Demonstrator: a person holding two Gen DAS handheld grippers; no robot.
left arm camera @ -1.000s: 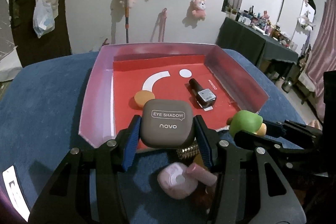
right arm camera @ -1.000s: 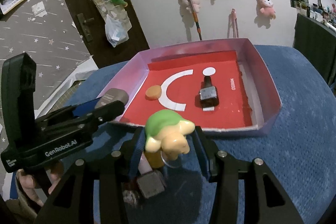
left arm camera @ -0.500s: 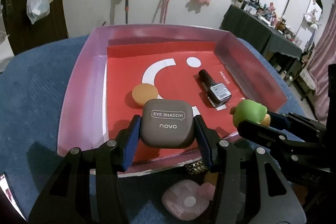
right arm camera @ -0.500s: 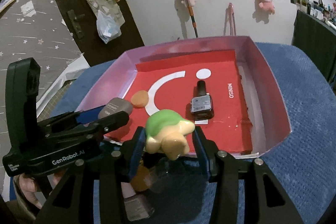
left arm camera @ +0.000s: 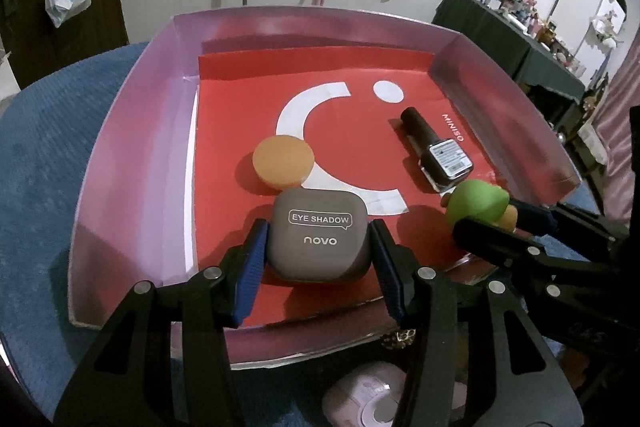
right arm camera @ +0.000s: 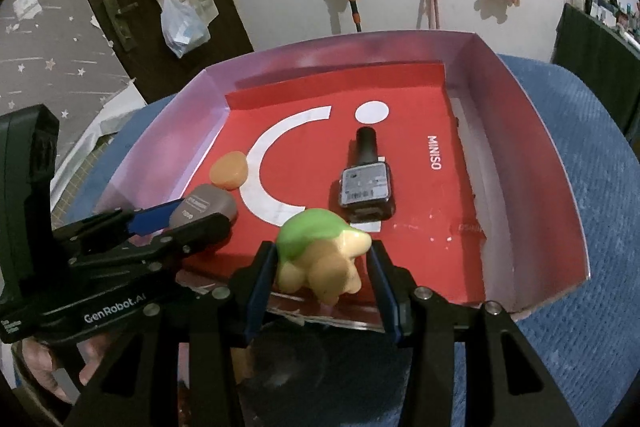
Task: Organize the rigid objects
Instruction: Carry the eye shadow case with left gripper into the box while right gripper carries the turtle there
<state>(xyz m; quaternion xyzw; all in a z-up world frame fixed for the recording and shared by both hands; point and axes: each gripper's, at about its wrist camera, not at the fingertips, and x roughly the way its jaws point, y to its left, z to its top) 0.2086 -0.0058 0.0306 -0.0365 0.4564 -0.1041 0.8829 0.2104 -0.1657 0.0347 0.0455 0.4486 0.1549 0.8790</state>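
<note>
My left gripper (left arm camera: 318, 247) is shut on a grey eye shadow case (left arm camera: 318, 239) and holds it over the near part of the red tray (left arm camera: 132, 147). To its right, my right gripper (right arm camera: 322, 263) is shut on a green and yellow turtle toy (right arm camera: 320, 251), also above the tray's near edge. Inside the tray lie a round orange sponge (left arm camera: 283, 161) and a dark nail polish bottle (left arm camera: 436, 151). The same case (right arm camera: 204, 209), sponge (right arm camera: 229, 170) and bottle (right arm camera: 366, 181) show in the right wrist view, with the left gripper (right arm camera: 188, 219) at the left.
The tray sits on a blue textured cloth (right arm camera: 592, 227). A pink round case (left arm camera: 368, 399) and a gold patterned item (left arm camera: 400, 337) lie on the cloth under the grippers. A hand (right arm camera: 44, 375) holds the left tool. A dark table (left arm camera: 516, 47) stands at the back right.
Both grippers moved forward and down, from the cloth in front of the tray to over its near edge, still holding the case and the toy. The tray looks larger and closer.
</note>
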